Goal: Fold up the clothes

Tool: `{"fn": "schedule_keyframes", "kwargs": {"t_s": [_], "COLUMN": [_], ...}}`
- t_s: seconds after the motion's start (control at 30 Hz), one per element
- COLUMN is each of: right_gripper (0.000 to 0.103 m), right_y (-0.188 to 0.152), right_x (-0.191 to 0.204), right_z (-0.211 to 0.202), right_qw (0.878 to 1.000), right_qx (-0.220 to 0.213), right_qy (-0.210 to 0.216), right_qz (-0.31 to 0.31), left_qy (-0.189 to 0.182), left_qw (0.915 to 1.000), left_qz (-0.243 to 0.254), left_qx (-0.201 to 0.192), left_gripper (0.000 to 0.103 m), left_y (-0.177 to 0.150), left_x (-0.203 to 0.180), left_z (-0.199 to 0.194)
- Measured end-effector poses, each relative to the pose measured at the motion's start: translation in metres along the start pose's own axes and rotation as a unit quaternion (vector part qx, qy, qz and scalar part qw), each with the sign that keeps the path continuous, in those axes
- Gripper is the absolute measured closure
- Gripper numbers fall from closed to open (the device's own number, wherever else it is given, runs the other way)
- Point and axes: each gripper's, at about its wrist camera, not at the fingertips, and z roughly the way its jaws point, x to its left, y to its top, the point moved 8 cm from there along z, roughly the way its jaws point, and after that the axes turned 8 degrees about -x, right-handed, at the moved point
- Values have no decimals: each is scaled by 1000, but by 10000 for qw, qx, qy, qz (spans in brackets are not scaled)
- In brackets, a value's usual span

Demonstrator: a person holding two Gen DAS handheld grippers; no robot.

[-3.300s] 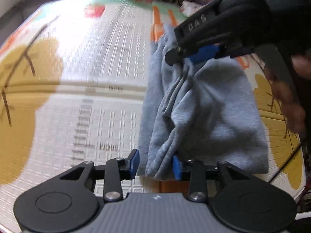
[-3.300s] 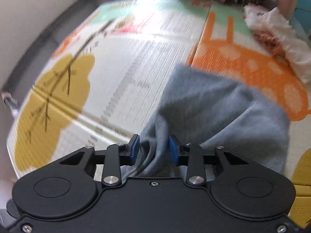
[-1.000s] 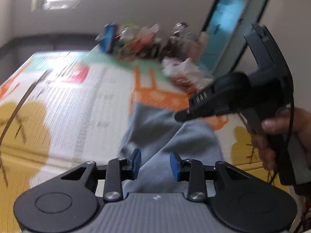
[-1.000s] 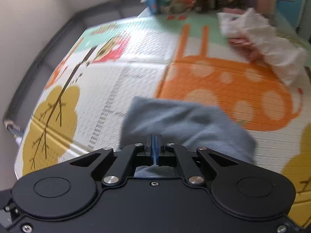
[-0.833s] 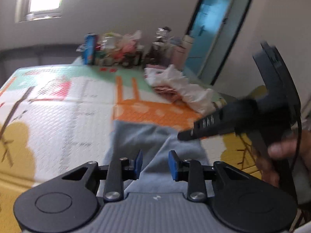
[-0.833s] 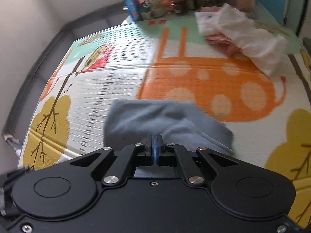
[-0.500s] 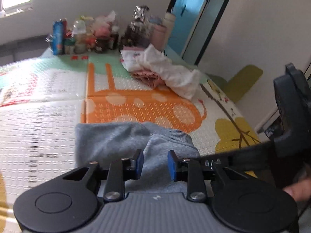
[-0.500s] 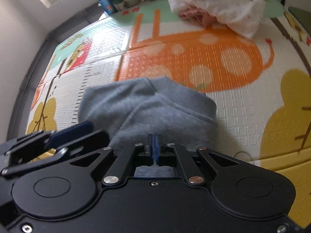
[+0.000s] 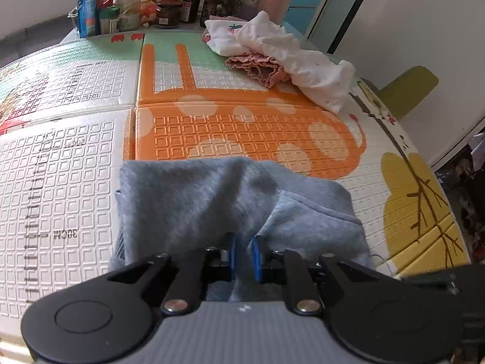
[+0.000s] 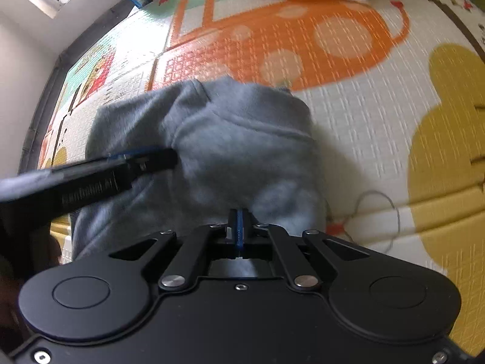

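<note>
A grey garment (image 9: pixel 212 200) lies folded into a compact bundle on the patterned play mat (image 9: pixel 60 182). My left gripper (image 9: pixel 244 250) sits at the bundle's near edge, its blue pads drawn close together with a ridge of grey cloth pinched between them. In the right wrist view the same grey garment (image 10: pixel 230 139) fills the middle. My right gripper (image 10: pixel 239 229) rests at its near edge with the pads pressed flat together and no cloth showing between them. The left gripper (image 10: pixel 151 159) reaches in from the left, blurred, with its tip on the cloth.
A heap of white and pink clothes (image 9: pixel 282 57) lies at the mat's far right. Bottles, jars and a can (image 9: pixel 127 9) line the far edge. A green chair (image 9: pixel 406 91) stands beyond the right side. A loose thread (image 10: pixel 372 212) lies by the garment.
Both grippers let go of the lifted garment, which now lies folded. The left gripper has since dropped to its near edge and narrowed onto the cloth. The right gripper stayed shut and moved closer.
</note>
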Motion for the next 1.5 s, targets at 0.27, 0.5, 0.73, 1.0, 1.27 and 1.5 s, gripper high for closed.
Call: {"fn": "schedule_keyframes", "kwargs": {"t_s": [0.27, 0.5, 0.73, 1.0, 1.27, 1.5], "right_gripper": [103, 103, 98, 68, 43, 34], "right_y": [-27, -51, -54, -61, -81, -106], "right_x": [-18, -23, -27, -13, 7, 26], "right_z": [-19, -36, -60, -99, -123, -127], "right_qw": [9999, 9999, 9997, 9964, 9936, 9883], "right_qx": [87, 110, -185, -750, -810, -696], "right_qy": [5, -35, 143, 220, 428, 882], "right_qz": [52, 34, 105, -323, -664, -1027], "left_qy": [243, 362, 410, 334, 779, 723], "left_qw": [9994, 9990, 9988, 9969, 9933, 9952], "left_qz": [-238, -238, 169, 178, 387, 517], "left_qx": [67, 115, -200, -686, -767, -411], "left_gripper": [100, 100, 86, 39, 14, 14], "left_y": [15, 23, 26, 5, -45, -105], "left_x": [23, 28, 13, -10, -24, -26], "left_z": [15, 26, -4, -79, -132, -146]}}
